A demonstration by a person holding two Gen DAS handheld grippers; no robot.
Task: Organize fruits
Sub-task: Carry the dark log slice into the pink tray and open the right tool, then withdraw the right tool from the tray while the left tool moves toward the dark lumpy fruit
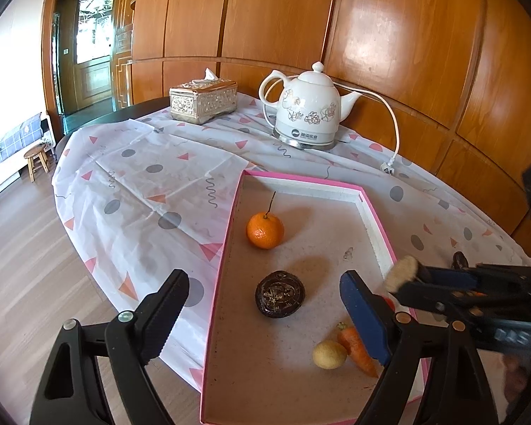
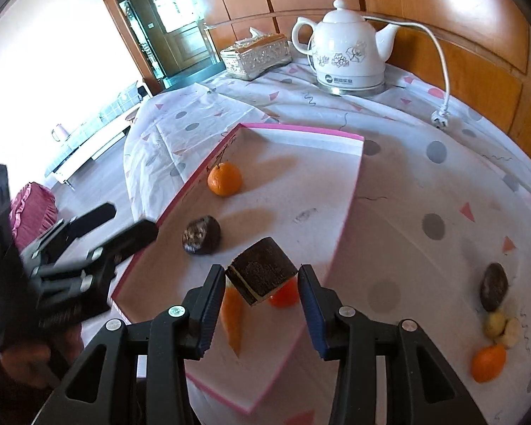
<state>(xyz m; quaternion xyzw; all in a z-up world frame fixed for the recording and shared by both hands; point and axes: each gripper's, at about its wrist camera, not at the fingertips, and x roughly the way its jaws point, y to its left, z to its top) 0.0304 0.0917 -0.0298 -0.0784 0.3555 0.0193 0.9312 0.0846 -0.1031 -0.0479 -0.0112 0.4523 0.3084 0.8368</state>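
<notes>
Right gripper [image 2: 262,292] clamped on dark brown cut-faced fruit chunk [image 2: 262,271] above pink-rimmed cardboard tray [image 2: 301,131] | left gripper [image 1: 262,313] jaws apart, empty, over same tray | risk: off-centre pinch lets chunk twist free, striking orange carrot [image 2: 232,322] below.

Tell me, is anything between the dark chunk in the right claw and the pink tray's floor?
Partly. The dark chunk in the right claw hangs over the pink tray, with a carrot and a small orange-red fruit seemingly right under it. The floor farther in looks bare.
</notes>
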